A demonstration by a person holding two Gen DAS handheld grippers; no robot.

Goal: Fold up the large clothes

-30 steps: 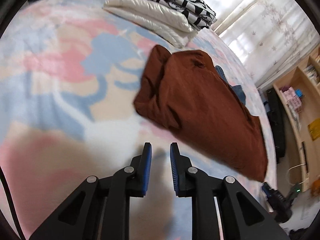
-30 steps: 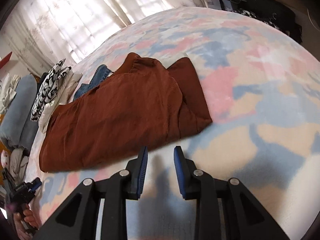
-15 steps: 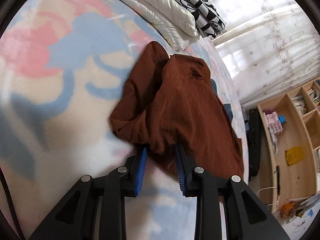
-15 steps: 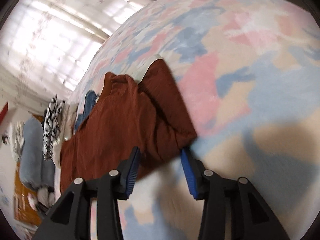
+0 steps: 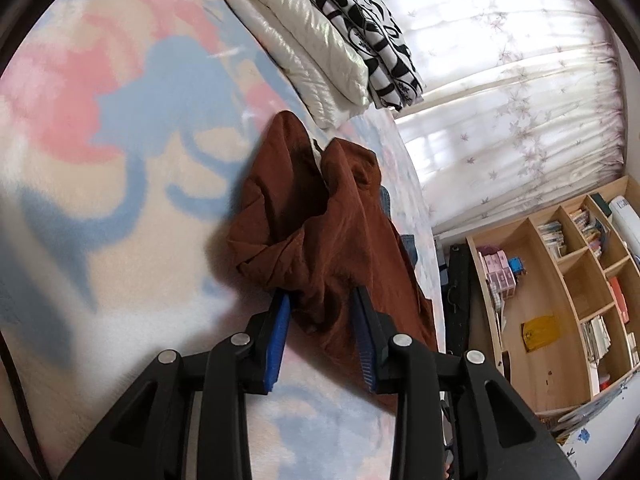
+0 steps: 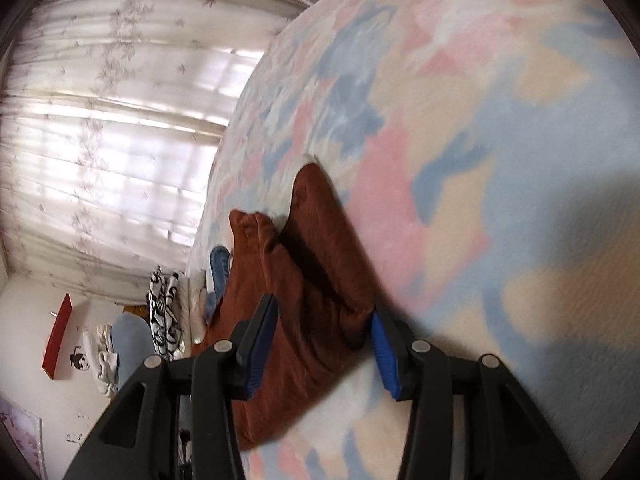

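A rust-brown garment [image 5: 340,216] lies crumpled on a bed with a pink, blue and beige cover [image 5: 120,160]. My left gripper [image 5: 320,296] sits at the garment's near bunched corner. Its jaws are opening, with a fold of the cloth between the blue pads [image 5: 278,332] and nothing pressing on it. In the right wrist view the same garment [image 6: 320,248] stretches away toward the curtains. My right gripper [image 6: 322,308] stands open astride another near corner, one pad [image 6: 382,344] at the cloth's outer edge on the bed cover [image 6: 500,140].
A white pillow [image 5: 304,40] and a black-and-white patterned fabric [image 5: 360,28] are stacked at the bed's far end. Blue jeans [image 6: 220,264] peek out behind the garment. Sheer curtains [image 5: 500,100] and a wooden shelf unit [image 5: 560,280] stand beyond the bed.
Both grippers have come down and forward from the bare cover to the garment's near edge. Both sets of jaws have widened and now straddle cloth. Both views have rolled.
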